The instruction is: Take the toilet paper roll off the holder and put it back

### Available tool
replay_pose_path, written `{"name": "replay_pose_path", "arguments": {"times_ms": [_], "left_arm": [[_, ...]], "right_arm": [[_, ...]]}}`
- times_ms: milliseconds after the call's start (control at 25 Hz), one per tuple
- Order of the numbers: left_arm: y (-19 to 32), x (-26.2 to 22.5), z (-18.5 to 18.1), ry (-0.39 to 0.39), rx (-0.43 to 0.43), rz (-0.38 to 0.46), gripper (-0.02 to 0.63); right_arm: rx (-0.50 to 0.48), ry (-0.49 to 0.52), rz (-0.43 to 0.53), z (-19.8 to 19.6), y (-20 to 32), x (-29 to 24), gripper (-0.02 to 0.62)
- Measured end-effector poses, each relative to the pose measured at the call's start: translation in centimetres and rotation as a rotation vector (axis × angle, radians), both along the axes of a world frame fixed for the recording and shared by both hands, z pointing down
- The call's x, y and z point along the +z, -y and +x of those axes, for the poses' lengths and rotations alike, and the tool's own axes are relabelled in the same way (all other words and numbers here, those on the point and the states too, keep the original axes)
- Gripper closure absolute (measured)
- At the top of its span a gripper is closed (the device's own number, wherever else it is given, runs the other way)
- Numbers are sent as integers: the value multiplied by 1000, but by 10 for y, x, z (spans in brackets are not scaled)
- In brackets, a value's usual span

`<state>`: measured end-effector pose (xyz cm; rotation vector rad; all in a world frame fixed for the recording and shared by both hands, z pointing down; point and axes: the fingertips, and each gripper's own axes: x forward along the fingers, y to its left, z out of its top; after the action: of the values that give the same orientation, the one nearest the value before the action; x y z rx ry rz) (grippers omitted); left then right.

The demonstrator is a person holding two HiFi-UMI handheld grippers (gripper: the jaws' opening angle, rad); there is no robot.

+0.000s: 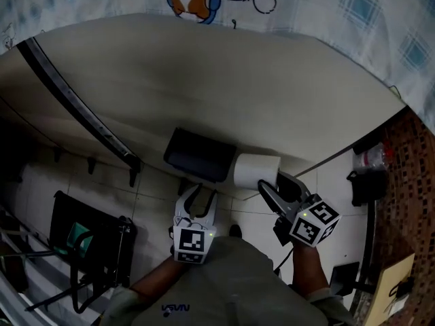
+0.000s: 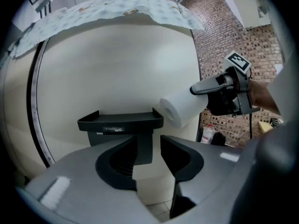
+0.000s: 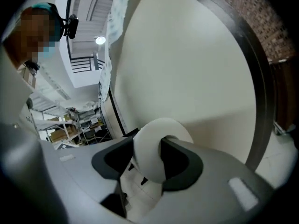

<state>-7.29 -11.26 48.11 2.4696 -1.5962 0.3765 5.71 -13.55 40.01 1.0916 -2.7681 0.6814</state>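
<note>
Left gripper (image 1: 200, 195) jaws apart, nothing between them. Right gripper (image 1: 277, 185) jaws clamped on the wall of the toilet paper roll (image 1: 253, 170). Both grippers point forward, side by side.

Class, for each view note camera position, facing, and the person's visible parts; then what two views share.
Head view: on the head, facing down; holder, forearms, left gripper, right gripper.
Left gripper view: on that gripper, facing the holder; open jaws.
Right gripper view: likewise, facing the wall; jaws clamp toilet paper roll.
Shared: that roll.
</note>
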Motion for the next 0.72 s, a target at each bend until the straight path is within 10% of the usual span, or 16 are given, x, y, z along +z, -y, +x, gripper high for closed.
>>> {"name": "replay_pose_path", "arguments": {"times_ms": [480,720], "left_arm": [[7,27,8,14,-55,-79,488],[7,29,7,8,-66,-85,597]], "right_arm": [[73,385,-317,21,3,74,414],[83,458,-401,17,2,98,416]]}}
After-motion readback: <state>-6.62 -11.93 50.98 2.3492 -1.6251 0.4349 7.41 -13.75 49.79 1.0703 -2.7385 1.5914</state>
